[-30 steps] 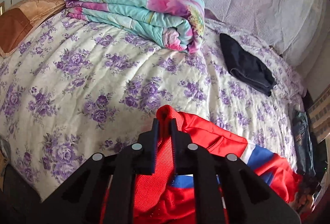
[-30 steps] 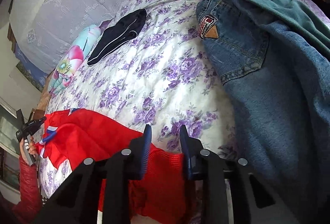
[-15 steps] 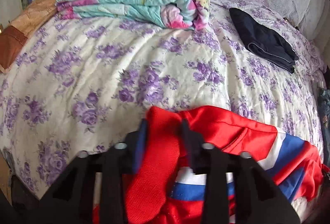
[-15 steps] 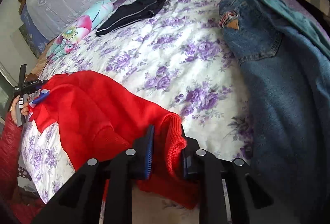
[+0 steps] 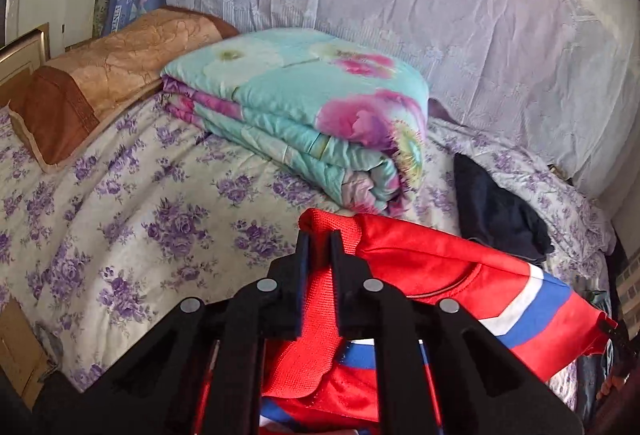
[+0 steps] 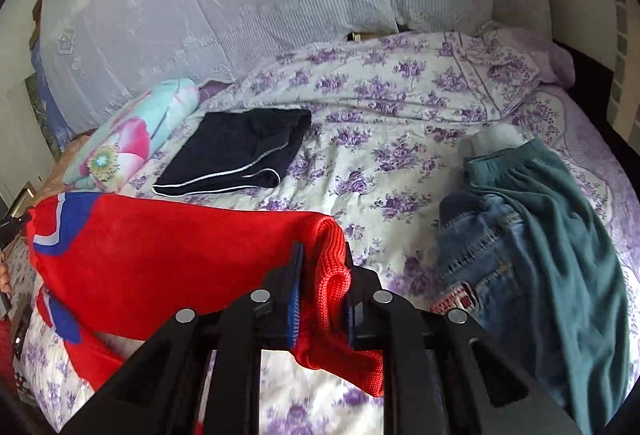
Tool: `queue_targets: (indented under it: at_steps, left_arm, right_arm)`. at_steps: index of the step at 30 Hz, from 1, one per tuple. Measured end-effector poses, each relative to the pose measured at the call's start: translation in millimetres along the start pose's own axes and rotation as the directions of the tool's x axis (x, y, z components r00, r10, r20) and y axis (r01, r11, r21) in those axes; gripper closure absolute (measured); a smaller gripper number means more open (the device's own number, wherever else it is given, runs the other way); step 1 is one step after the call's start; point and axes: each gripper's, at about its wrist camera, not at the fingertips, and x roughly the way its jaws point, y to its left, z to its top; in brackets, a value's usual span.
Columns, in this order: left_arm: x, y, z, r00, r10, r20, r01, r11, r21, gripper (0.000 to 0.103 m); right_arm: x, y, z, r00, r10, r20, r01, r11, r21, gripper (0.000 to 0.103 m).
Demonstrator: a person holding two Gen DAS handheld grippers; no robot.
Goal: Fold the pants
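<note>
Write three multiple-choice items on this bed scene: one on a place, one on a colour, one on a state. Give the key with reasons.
1. Where does the folded dark shorts lie?
A. On the jeans
B. On the floral bedspread, beside the folded quilt
C. Inside the right tool

2. What colour is the garment that both tools grip?
A. Mainly red, with blue and white stripes
B. Green
C. Black

3. How is the left tool?
A. Open, holding nothing
B. Shut on the pants' ribbed edge
C. Lying on the pillow

Key: B, the shorts rest on the bedspread next to the quilt. A, the red pants show blue and white bands. B, its fingers pinch red ribbed cloth; the right tool does likewise.
</note>
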Motion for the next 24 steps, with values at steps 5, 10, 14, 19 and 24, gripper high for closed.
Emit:
queue_targets:
  at_steps: [5,10,14,19,24]
  left_arm:
    - [72,3,-18,0.98,0.139,-0.139,-0.142,0.99,-0.01,0.088]
    - [64,13,-27,0.97,0.201,-0.138,-0.197,0.98,0.039,0.054]
    - [10,33,-31,0.99,0.128,-0.066,-0.128,0.992,-0.005,0.041]
    - [-24,42,-59,0.992,0.11,-0.058,-0.11,0.994,0.008,0.032]
    - [-38,62,-89,0.983,0.161,-0.089,-0.16,0.987,0.016,0.032]
  right_arm:
    - [83,-2,-5,0.977,-0.182,-0.107,0.178,0.983,-0.047,0.049]
    - [44,-8,-13,0.977,-0.209,0.05,0.21,0.977,-0.034,0.032]
    - [9,8,-37,0.967,-0.233,0.106,0.246,0.961,-0.128,0.031]
    - [54,-2,-68,0.947,-0.316,-0.05,0.3,0.932,-0.202,0.023]
    - [11,10,-78,0.957,-0.289,0.013,0.287,0.944,-0.16,0.022]
